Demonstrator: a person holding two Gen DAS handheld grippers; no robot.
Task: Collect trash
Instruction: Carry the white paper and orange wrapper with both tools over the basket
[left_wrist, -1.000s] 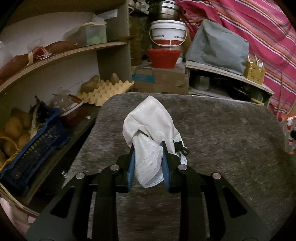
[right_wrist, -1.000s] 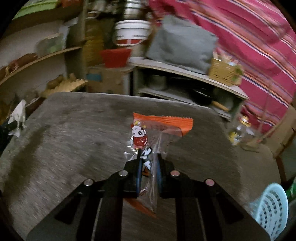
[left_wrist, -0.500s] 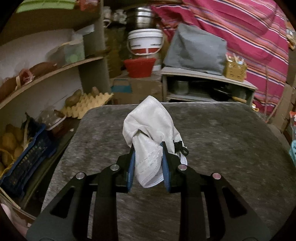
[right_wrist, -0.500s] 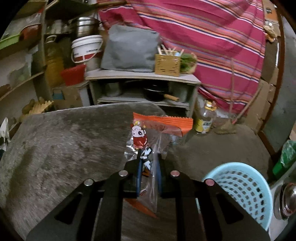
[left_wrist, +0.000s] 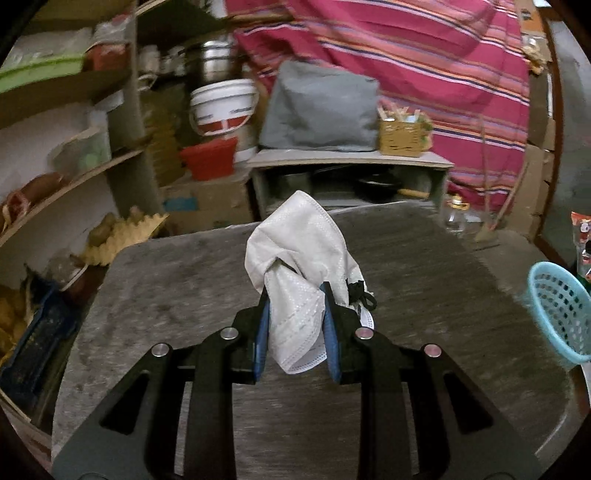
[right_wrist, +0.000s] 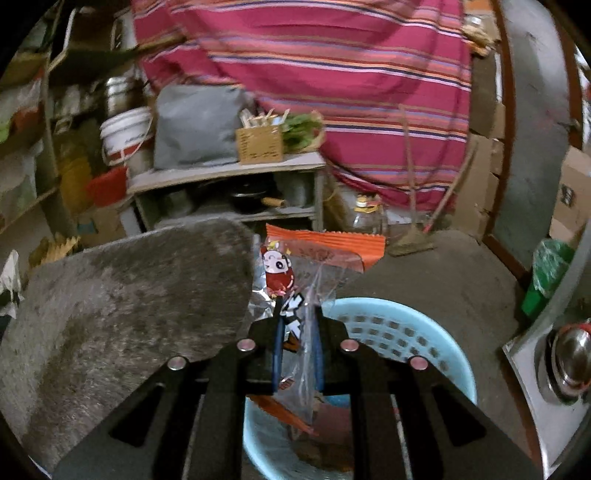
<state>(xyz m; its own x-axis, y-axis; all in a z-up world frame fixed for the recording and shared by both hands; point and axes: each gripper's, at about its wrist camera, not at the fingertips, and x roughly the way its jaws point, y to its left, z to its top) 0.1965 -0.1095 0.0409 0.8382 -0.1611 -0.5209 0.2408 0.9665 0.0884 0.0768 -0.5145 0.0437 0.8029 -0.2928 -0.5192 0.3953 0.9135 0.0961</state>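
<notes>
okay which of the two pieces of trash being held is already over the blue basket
The snack wrapper, pinched in the right gripper, hangs over the light blue basket. The white face mask in the left gripper is over the grey table.

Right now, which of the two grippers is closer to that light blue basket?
Right. The right gripper, shut on a snack wrapper, hangs just above the blue basket. The left gripper, clamping a white face mask, is over the grey table, the basket off to its right.

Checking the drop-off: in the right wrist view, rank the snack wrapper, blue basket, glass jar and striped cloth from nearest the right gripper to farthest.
1. snack wrapper, clamped in the right gripper.
2. blue basket, just below.
3. glass jar, on the floor beyond.
4. striped cloth, hanging at the back.
</notes>
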